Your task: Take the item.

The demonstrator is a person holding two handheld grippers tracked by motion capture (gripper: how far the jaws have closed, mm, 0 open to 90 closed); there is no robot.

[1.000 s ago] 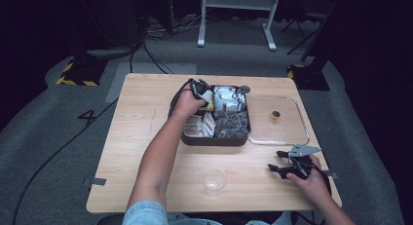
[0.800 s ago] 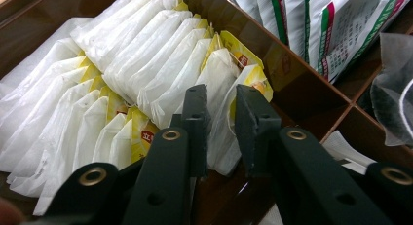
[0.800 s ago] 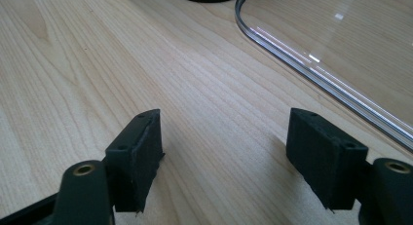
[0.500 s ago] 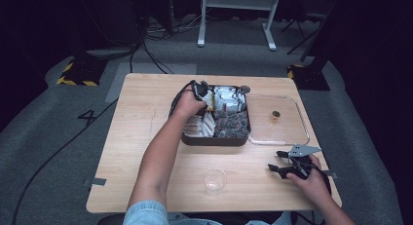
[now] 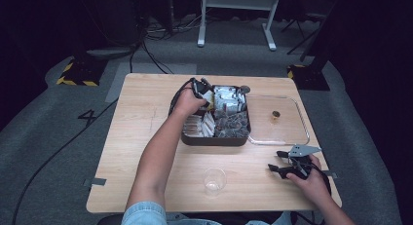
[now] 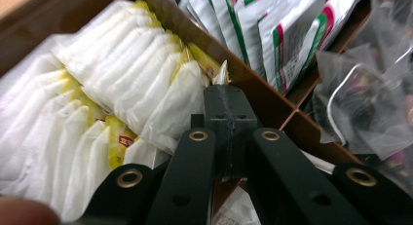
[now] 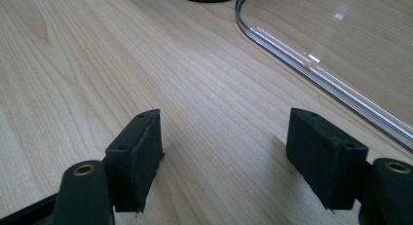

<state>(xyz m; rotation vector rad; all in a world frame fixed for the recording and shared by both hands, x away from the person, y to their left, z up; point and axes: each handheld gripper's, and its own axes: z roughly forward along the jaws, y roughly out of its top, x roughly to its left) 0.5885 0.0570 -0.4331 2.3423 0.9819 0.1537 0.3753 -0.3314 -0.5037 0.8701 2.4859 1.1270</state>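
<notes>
While the right gripper (image 5: 281,162) rests spread on the table (image 5: 146,137), the left gripper (image 6: 228,96) pinches a light, limp white sachet (image 6: 221,74) by its top edge, just beyond its tips.

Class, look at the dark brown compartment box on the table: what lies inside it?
Inside the dark brown compartment box: white and yellow sachets, green-and-red striped packets, clear plastic bags. The left gripper, jaws closed, covers whatever lies beneath it.

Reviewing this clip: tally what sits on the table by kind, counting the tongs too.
Compartment box: 1
Clear lid: 1
Clear cup: 1
Tongs: 2, left in the box, right near the lid
Total: 5
</notes>
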